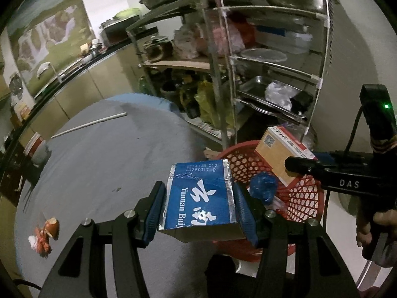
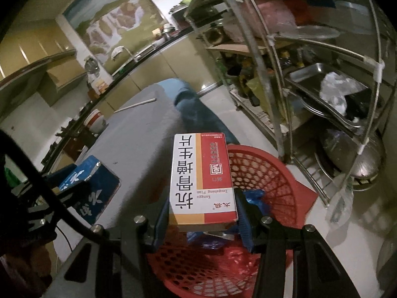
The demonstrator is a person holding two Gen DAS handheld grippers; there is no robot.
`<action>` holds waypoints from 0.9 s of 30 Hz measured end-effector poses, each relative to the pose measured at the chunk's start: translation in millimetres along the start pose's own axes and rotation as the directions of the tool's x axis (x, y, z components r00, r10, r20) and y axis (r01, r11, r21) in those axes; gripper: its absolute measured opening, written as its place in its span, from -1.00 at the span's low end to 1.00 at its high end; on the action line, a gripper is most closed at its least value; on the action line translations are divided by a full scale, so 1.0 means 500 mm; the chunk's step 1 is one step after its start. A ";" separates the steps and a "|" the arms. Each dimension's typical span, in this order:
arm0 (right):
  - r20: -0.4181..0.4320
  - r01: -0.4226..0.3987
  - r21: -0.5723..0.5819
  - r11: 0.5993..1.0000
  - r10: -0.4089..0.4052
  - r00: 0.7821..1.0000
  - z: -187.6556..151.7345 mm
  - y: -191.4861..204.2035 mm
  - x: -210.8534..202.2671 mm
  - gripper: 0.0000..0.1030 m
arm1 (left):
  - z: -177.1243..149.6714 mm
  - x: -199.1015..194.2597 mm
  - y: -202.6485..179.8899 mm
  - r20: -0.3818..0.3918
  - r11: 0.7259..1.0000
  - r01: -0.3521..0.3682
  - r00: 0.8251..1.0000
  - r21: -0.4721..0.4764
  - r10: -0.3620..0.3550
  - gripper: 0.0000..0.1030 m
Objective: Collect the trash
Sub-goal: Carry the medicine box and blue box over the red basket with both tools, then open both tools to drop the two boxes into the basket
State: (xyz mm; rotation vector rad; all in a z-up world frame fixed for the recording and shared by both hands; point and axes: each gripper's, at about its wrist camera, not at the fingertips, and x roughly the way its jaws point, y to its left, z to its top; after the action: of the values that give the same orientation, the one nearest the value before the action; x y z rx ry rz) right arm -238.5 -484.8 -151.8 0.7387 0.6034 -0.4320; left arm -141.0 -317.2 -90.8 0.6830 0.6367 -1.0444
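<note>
While tilted downward, both tools [image 1: 198,206] grip boxes [image 2: 202,178], seemingly over basket [image 2: 268,173].

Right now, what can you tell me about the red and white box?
The red and white box is a flat cardboard medicine carton with big black Chinese writing and a yellow stripe. It looks closed and undented. The right hand-held gripper pinches its near end between blue pads, holding it above the red basket, touching nothing else.
</note>
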 end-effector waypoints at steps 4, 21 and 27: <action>-0.006 0.006 0.046 0.999 -0.005 1.000 -0.003 -0.030 -0.002 -0.01 | 0.007 0.013 -0.021 -0.013 1.000 0.015 1.000 0.020 -0.015 0.13; -0.048 -0.007 0.101 0.995 0.011 0.999 -0.023 -0.058 0.025 -0.01 | 0.016 0.059 -0.032 -0.070 0.991 0.132 0.989 -0.022 -0.133 0.14; -0.078 -0.010 0.127 0.992 0.020 0.997 -0.025 -0.056 0.036 0.07 | 0.011 0.062 -0.025 -0.082 0.991 0.133 0.987 -0.026 -0.135 0.17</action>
State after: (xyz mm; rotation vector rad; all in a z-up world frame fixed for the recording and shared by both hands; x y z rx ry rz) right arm -245.3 -497.3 -184.5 0.8840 0.6486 -0.4314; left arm -140.0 -342.9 -112.8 0.6765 0.7738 -1.1366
